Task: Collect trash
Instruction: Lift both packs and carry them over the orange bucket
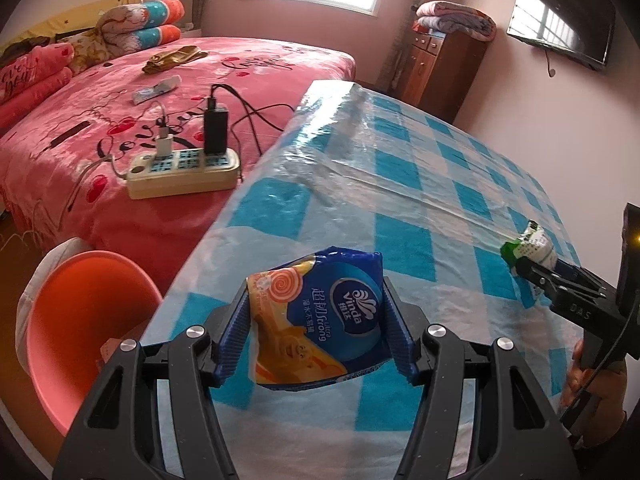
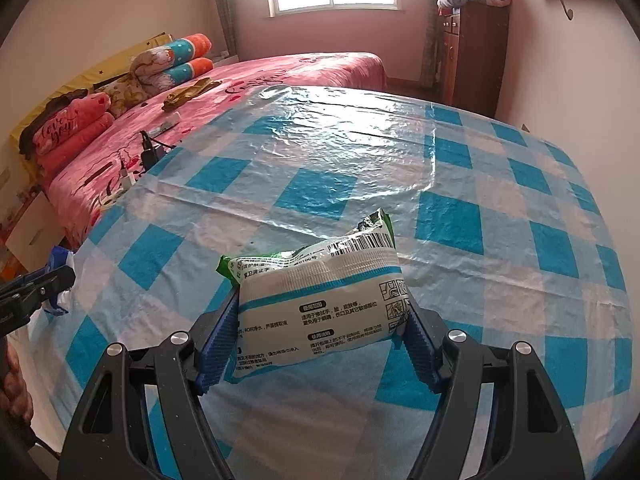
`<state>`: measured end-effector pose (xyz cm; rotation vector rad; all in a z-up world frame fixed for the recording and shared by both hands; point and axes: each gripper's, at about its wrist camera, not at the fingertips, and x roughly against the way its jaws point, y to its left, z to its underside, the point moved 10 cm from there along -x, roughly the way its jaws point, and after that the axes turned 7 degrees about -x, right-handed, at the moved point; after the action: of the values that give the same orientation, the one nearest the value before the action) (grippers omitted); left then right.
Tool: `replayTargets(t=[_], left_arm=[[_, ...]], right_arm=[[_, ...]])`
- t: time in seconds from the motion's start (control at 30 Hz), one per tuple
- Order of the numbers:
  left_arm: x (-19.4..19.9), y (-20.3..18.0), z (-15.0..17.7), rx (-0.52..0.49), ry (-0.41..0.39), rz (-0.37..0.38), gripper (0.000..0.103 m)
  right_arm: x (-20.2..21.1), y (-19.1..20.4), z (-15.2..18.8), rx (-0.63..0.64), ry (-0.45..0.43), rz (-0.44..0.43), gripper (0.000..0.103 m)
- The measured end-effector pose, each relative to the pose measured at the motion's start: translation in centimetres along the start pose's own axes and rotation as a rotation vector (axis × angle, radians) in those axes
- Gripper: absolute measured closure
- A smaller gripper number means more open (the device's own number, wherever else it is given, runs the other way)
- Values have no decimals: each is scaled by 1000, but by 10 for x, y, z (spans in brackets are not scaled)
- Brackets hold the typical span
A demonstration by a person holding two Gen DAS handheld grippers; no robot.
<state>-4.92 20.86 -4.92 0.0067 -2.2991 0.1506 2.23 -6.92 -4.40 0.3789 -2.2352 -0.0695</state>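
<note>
My left gripper [image 1: 316,280] is shut on a blue and orange tissue pack [image 1: 320,316], held above the checked table [image 1: 400,200] near its left edge. An orange bin [image 1: 80,320] stands on the floor below and to the left of it. In the right wrist view my right gripper [image 2: 320,300] is shut on a white and green wet-wipe pack [image 2: 320,300] over the table [image 2: 340,160]. That same wet-wipe pack [image 1: 530,246] and right gripper [image 1: 528,258] show at the right of the left wrist view. The left gripper [image 2: 60,276] shows at the left edge of the right wrist view.
A pink bed [image 1: 120,100] stands left of the table, bearing a power strip [image 1: 184,170] with chargers and cables, pillows and small items. A wooden cabinet [image 1: 440,68] with folded blankets stands at the back wall. A television [image 1: 564,20] hangs on the right wall.
</note>
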Motion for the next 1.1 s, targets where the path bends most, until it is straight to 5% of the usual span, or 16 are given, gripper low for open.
replayTargets(t=[0.43, 1.1], left_arm=[[17, 39, 7, 51, -18, -43, 41], [34, 135, 38, 174, -16, -156, 41]], right_arm=[[13, 39, 1, 60, -3, -38, 29], [16, 173, 20, 322, 20, -159, 29]])
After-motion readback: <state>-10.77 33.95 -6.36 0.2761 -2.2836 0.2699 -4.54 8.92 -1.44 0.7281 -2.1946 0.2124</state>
